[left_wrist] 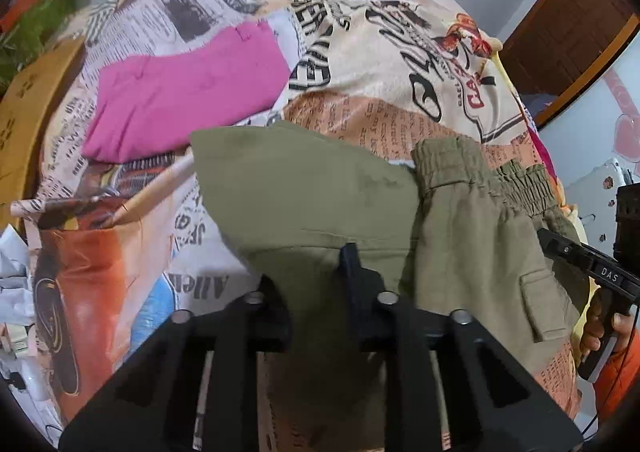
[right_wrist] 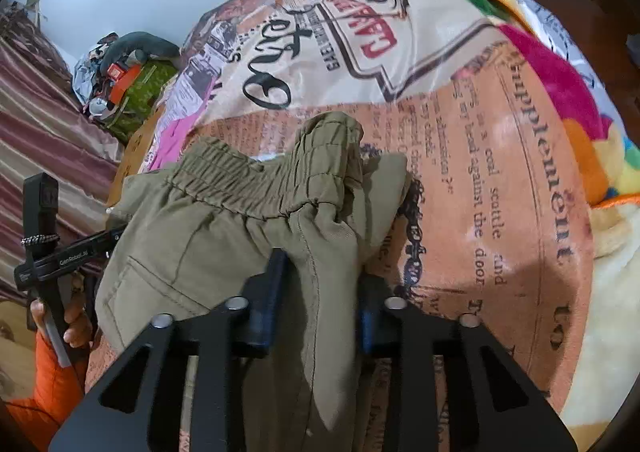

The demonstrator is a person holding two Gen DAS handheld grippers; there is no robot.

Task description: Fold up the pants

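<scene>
Olive green pants (left_wrist: 320,188) with an elastic waistband (right_wrist: 260,180) lie partly folded on a newspaper-print bedspread (left_wrist: 380,52). My left gripper (left_wrist: 316,284) is shut on a fold of the pants near the front edge of the bed. My right gripper (right_wrist: 320,284) is shut on another fold of the pants (right_wrist: 224,244) below the waistband, with cloth draped between its fingers. The right gripper's body also shows at the right edge of the left wrist view (left_wrist: 592,268). The left gripper's body shows at the left of the right wrist view (right_wrist: 60,256).
A folded pink garment (left_wrist: 184,100) lies on the bedspread beyond the pants. A colourful fleece blanket (right_wrist: 568,92) lies at the right. Clutter (right_wrist: 120,80) sits at the far left corner, a striped curtain (right_wrist: 36,124) beside it. A wooden door (left_wrist: 580,32) stands at the right.
</scene>
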